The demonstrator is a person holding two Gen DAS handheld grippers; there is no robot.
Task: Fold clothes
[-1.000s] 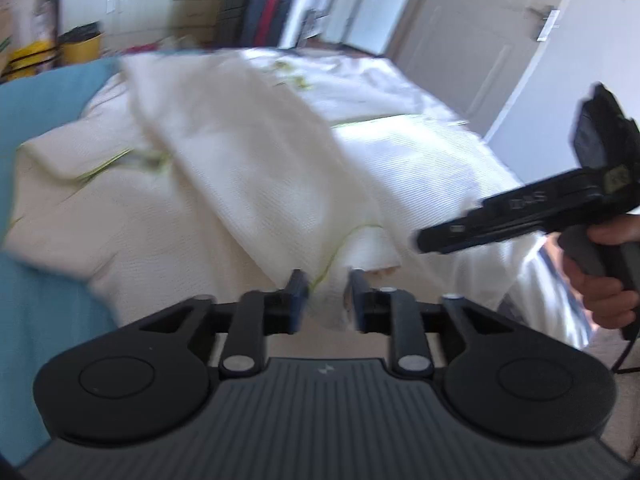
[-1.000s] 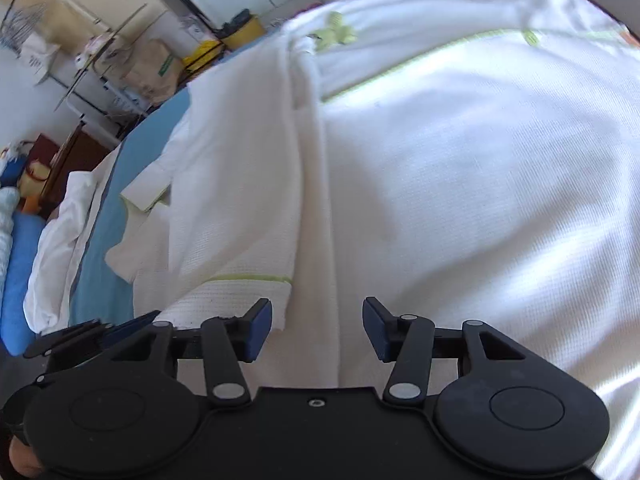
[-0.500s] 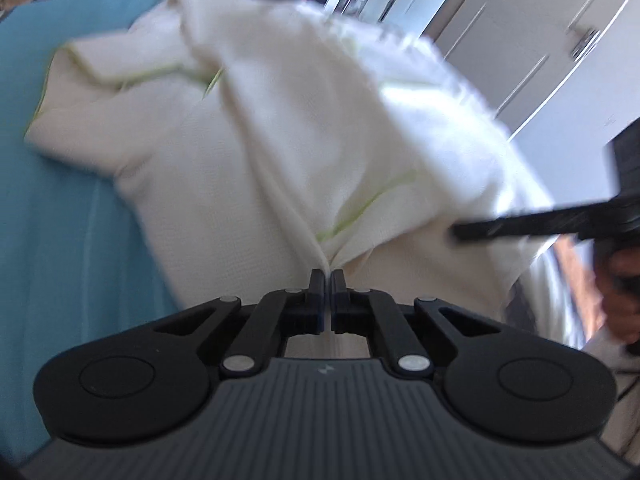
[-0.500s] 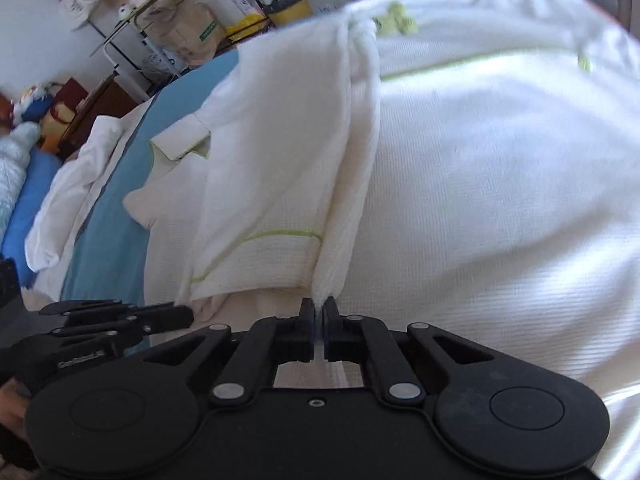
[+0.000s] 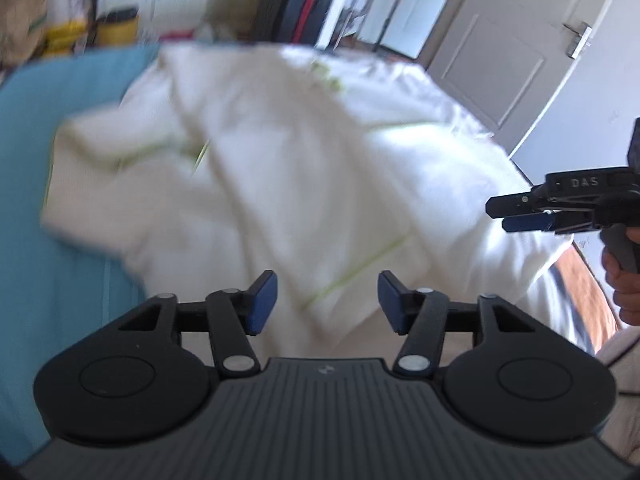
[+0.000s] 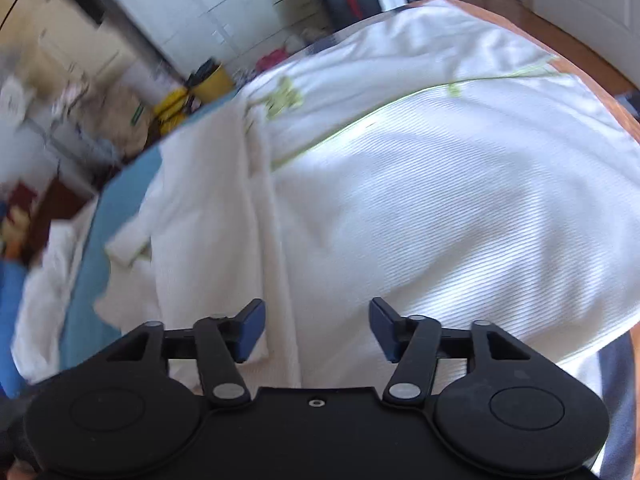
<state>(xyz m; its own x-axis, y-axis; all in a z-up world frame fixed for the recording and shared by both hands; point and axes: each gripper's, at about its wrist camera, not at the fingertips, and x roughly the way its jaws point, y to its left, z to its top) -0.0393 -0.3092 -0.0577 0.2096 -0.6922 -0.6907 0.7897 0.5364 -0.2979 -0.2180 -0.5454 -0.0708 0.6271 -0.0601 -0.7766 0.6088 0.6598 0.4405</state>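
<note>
A white waffle-knit garment with thin lime-green trim (image 5: 304, 168) lies spread on the bed, one side folded over lengthwise; it also fills the right wrist view (image 6: 420, 208). My left gripper (image 5: 327, 302) is open and empty, just above the garment's near hem. My right gripper (image 6: 316, 330) is open and empty over the near edge of the folded strip. The right gripper also shows in the left wrist view (image 5: 524, 212), off to the right of the cloth.
A teal bedsheet (image 5: 60, 208) lies under the garment. More white cloth (image 6: 44, 280) is bunched at the bed's left. Yellow bins (image 6: 208, 80), boxes and a suitcase (image 5: 300, 12) stand beyond the bed. A grey door (image 5: 508, 52) is at the right.
Both grippers were shut on the garment's near edge half a second ago. Both have now opened and let the cloth go. It has settled flat on the bed.
</note>
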